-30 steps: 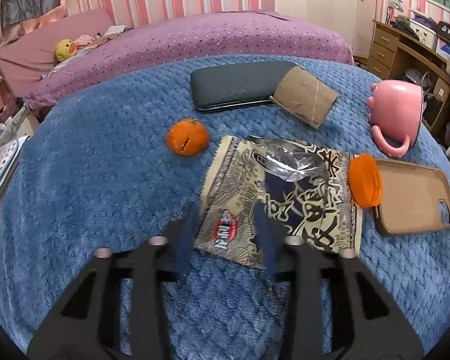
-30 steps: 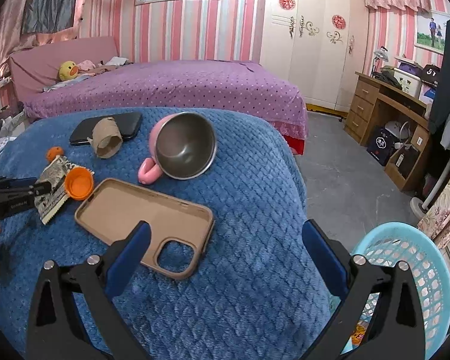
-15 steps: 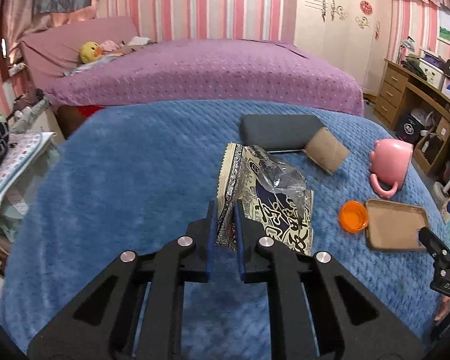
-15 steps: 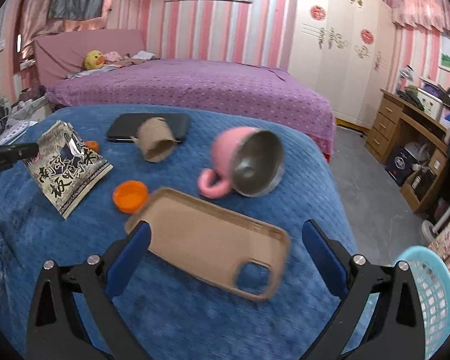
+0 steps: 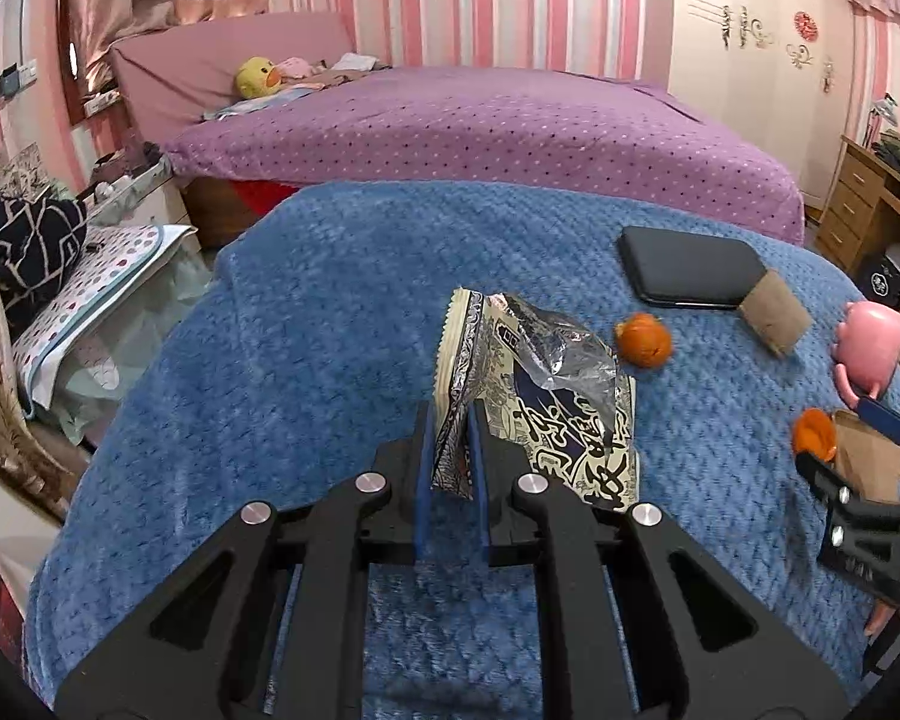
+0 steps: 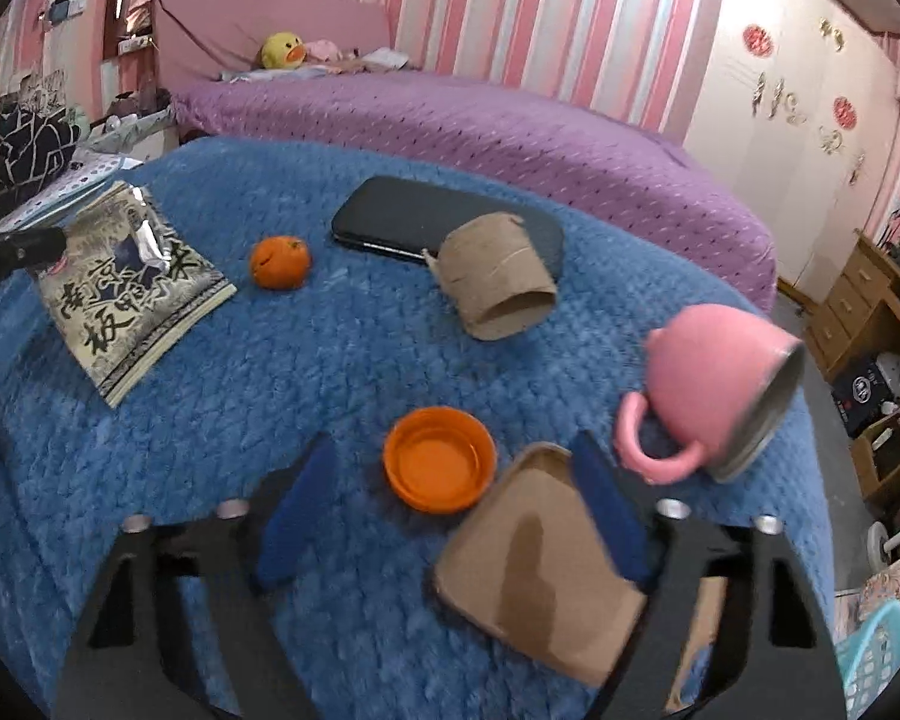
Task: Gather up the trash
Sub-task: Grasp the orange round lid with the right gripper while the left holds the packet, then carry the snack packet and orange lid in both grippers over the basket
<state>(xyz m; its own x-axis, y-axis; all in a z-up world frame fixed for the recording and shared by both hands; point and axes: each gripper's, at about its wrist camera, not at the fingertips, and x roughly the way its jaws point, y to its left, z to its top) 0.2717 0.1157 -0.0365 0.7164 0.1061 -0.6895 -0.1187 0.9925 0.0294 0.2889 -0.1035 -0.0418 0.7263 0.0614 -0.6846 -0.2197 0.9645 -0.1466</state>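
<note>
My left gripper (image 5: 450,450) is shut on the corner of a torn snack wrapper (image 5: 540,396) and holds it lifted off the blue blanket; the wrapper also shows in the right wrist view (image 6: 126,288). My right gripper (image 6: 450,480) is open, its fingers on either side of an orange lid (image 6: 439,459) on the blanket. A cardboard tube (image 6: 498,285) lies beyond the lid, against a black case (image 6: 414,222). The lid (image 5: 813,435) and tube (image 5: 774,312) also show in the left wrist view.
A small orange (image 6: 280,262), a tipped pink mug (image 6: 714,402) and a tan phone case (image 6: 540,576) lie on the blue blanket (image 6: 330,360). A light blue basket (image 6: 876,654) stands on the floor at lower right. A purple bed (image 5: 480,126) lies behind.
My left gripper closed on the wrapper, lifted it and carried it left, uncovering the orange. My right gripper moved forward over the phone case to the orange lid and narrowed.
</note>
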